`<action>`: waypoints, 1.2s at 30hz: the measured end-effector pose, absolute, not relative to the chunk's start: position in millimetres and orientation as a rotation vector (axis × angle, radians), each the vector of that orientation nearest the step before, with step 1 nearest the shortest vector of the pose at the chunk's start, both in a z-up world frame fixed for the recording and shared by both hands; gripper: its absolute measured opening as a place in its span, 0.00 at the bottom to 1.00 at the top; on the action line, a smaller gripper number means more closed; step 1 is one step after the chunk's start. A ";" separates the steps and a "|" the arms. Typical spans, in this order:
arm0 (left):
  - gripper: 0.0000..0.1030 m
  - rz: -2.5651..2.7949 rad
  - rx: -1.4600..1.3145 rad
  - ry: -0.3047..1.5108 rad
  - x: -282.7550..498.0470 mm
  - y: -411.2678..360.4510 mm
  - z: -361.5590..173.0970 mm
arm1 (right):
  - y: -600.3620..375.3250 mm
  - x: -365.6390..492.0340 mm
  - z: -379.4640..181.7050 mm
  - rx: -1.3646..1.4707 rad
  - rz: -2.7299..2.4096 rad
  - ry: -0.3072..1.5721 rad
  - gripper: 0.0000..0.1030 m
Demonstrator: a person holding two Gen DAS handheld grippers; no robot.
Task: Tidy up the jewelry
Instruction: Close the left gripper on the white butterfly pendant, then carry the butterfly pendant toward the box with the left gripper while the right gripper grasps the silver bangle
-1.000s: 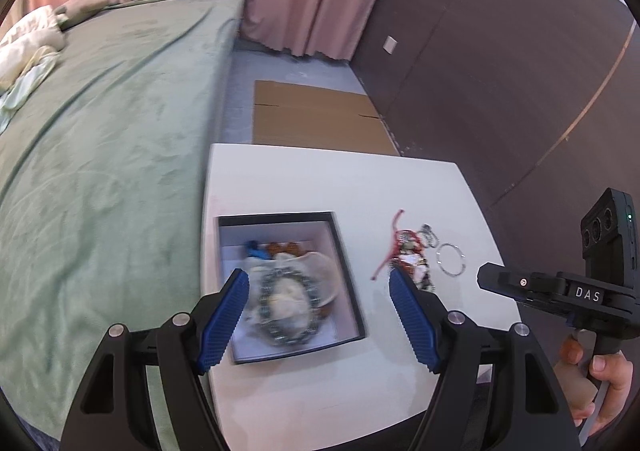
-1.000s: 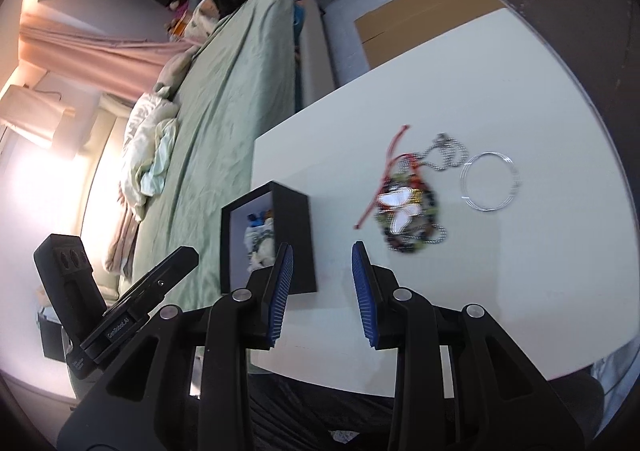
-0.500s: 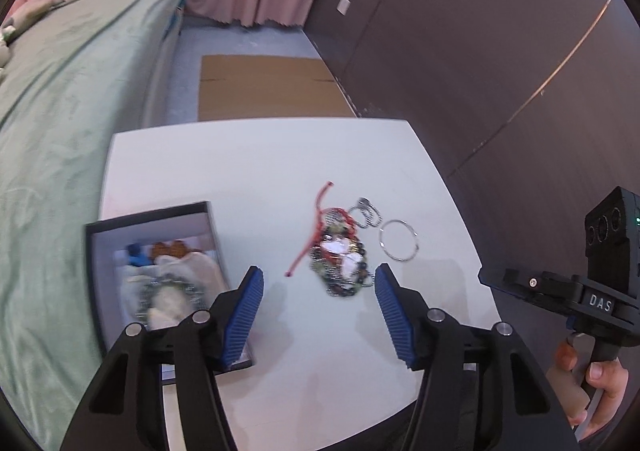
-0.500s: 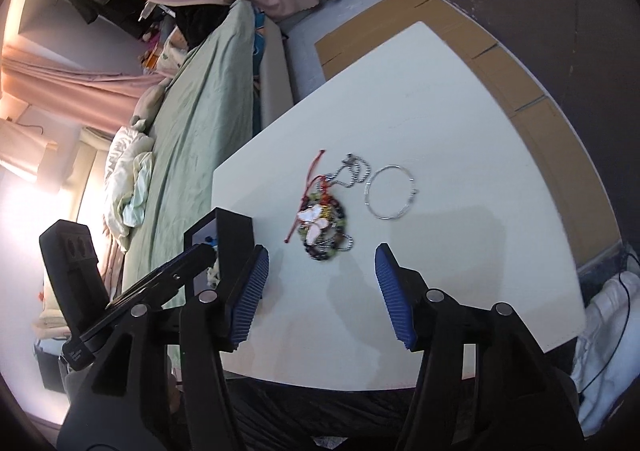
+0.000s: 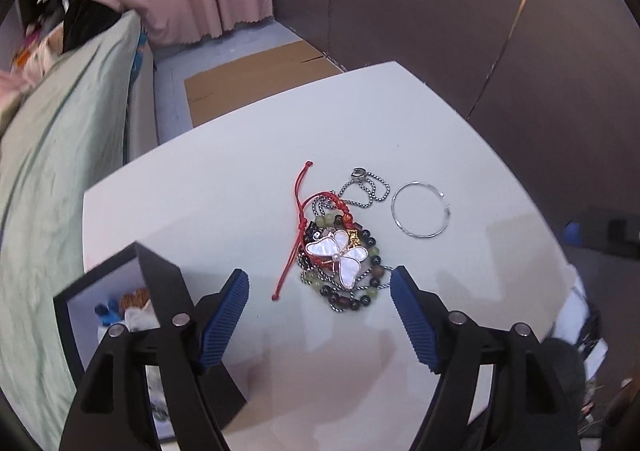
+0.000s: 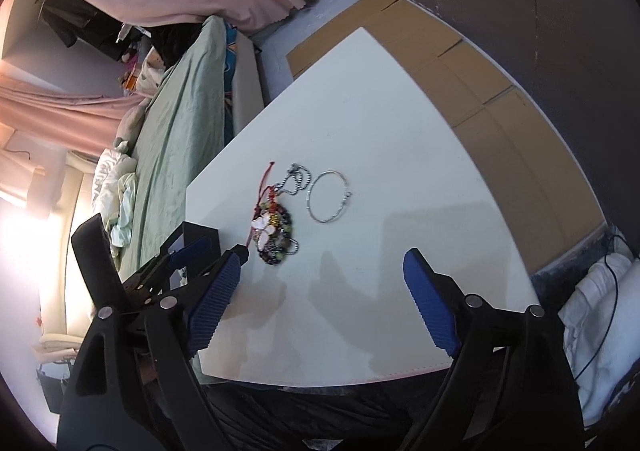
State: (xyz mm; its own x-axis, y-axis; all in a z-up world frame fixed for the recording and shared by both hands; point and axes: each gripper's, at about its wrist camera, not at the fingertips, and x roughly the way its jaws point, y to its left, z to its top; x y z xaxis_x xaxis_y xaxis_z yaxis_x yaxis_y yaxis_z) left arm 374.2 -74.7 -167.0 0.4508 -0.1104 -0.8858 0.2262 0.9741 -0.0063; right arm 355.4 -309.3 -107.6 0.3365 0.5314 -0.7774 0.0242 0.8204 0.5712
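Jaws of both grippers just opened wide, empty, left gripper (image 5: pixel 319 315) above jewelry pile (image 5: pixel 340 263)

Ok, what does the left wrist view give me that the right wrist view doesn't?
Only the left wrist view looks into the black box: some pieces already lie inside. It also shows the butterfly pendant on the jewelry pile clearly.

Only the right wrist view shows the left gripper from outside, beside the box, and the table's near edge.

Both show the tangled pile, the silver bangle lying apart from it, and open jaws that have just been opening, nothing between them: right gripper.
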 end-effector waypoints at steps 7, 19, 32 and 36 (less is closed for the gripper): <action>0.65 -0.227 0.173 1.080 386.0 -84.5 -185.1 | -323.0 349.1 -114.4 0.558 0.330 1.193 0.81; 0.53 -0.233 0.186 1.129 414.8 -89.8 -208.0 | -334.6 343.4 -118.8 0.560 0.296 1.198 0.81; 0.39 -0.250 0.117 1.086 399.0 -73.1 -181.7 | -317.1 352.1 -123.8 0.549 0.332 1.208 0.81; 0.39 -0.248 0.079 1.068 392.1 -63.0 -167.2 | -308.8 365.0 -124.3 0.523 0.325 1.199 0.81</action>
State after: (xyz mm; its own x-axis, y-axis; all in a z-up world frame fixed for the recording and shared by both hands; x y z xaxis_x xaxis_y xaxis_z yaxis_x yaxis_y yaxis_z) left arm 392.1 -63.0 -167.2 0.4573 -0.1628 -0.8743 0.2387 0.9695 -0.0557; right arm 365.0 -308.8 -124.4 0.3379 0.5039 -0.7949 0.0336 0.8376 0.5452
